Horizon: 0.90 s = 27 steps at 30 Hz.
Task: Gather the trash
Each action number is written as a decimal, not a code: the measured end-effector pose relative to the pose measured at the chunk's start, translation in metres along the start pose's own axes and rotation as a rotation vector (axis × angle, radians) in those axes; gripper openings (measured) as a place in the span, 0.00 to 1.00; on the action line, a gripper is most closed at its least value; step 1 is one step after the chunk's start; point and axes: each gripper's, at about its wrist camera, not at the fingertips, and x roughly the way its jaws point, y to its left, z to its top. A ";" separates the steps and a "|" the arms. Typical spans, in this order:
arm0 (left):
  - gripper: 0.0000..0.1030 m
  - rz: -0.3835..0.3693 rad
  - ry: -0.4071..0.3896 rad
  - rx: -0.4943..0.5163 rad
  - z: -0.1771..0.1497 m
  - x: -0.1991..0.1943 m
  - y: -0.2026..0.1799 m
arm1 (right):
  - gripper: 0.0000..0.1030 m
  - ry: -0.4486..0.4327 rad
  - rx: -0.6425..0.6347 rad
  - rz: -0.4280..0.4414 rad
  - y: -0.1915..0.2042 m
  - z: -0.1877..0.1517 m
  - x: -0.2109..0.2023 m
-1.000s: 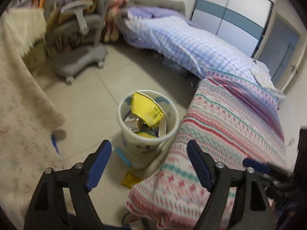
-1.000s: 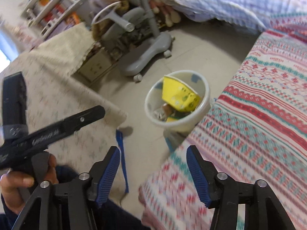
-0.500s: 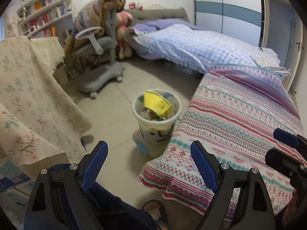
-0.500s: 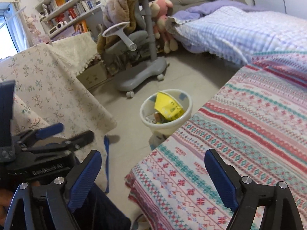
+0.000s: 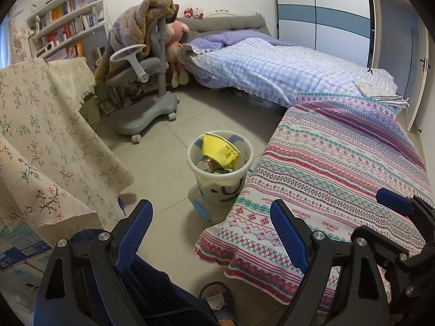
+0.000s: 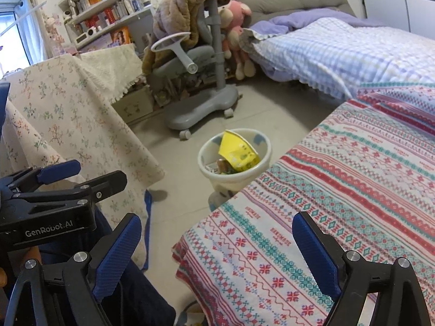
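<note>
**Both grippers pulled back from the bin, nothing in hand**

Over the last second both cameras have drawn up and away from the round white plastic waste bin (image 5: 220, 174); it filled the near view before and now sits small on the grey tiled floor (image 5: 163, 152), hard against the near left corner of the striped, patterned bedspread (image 5: 339, 168). A crumpled yellow wrapper (image 5: 218, 152) sticks out of its top with other scraps below.

The left gripper (image 5: 210, 231) has its blue-padded jaws spread wide and empty — so does the right gripper (image 6: 217, 247), held just right of it over the bedspread's near edge. Both point forward and slightly down, level with each other, toward the far bed.

This looks like the gap after a drop-off: the bin is loaded and the hands are free. The next move calls for finding another piece of litter — none shows plainly on the floor or the bedspread — then lowering one open gripper onto it.
</note>
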 end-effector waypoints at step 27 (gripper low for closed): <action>0.88 -0.019 0.013 0.020 0.001 0.000 -0.013 | 0.93 -0.015 -0.004 -0.005 -0.004 0.000 -0.007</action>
